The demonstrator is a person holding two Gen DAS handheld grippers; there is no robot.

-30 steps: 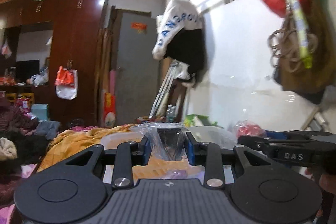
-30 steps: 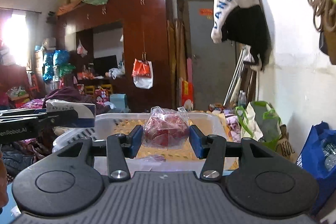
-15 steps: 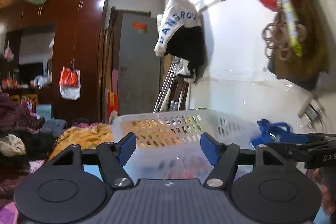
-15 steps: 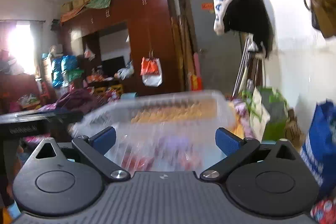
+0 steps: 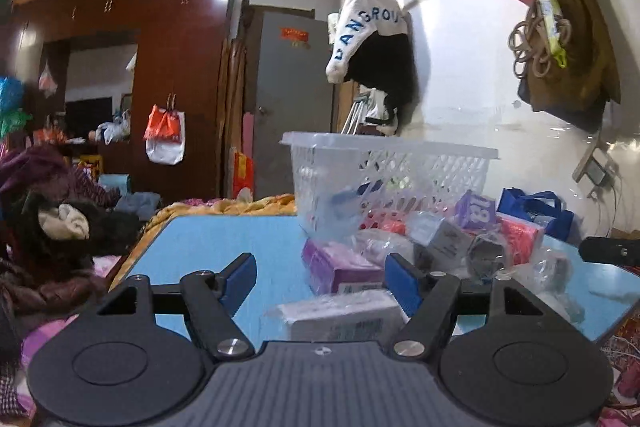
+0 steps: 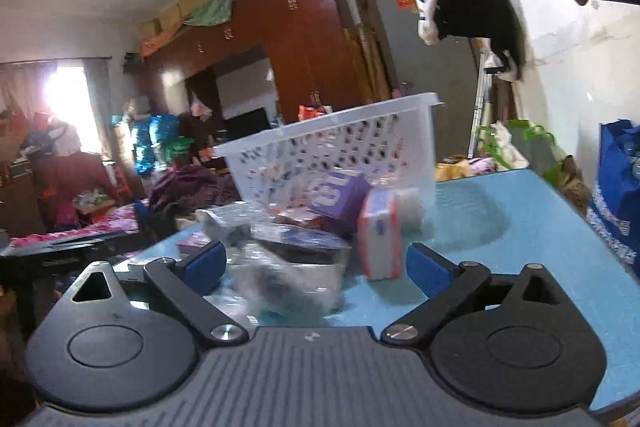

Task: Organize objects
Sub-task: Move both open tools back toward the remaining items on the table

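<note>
A translucent white basket [image 5: 392, 167] stands at the far side of the blue table [image 5: 224, 243]. A heap of small boxes and clear-wrapped packs lies in front of it. My left gripper [image 5: 320, 277] is open just above the table. A purple box [image 5: 340, 269] and a wrapped white box [image 5: 336, 315] lie past its fingers, untouched. In the right wrist view the basket [image 6: 340, 147] looks tilted. My right gripper [image 6: 316, 261] is open wide and its jaws are closing. A clear-wrapped pack [image 6: 280, 279] lies between the pads, and they do not press it. A red-and-white box [image 6: 380, 239] stands near the right finger.
A purple box [image 6: 340, 195] leans against the basket. Blue bags [image 6: 616, 195] stand to the right of the table. A bed with piled clothes [image 5: 52, 227] is on the left. A dark wardrobe [image 5: 172, 67] and a grey door stand behind. Bags hang on the wall.
A second ago each gripper held a bagged item over the basket. Both opened and let go. Both have since sunk and pulled back to table level in front of the heap.
</note>
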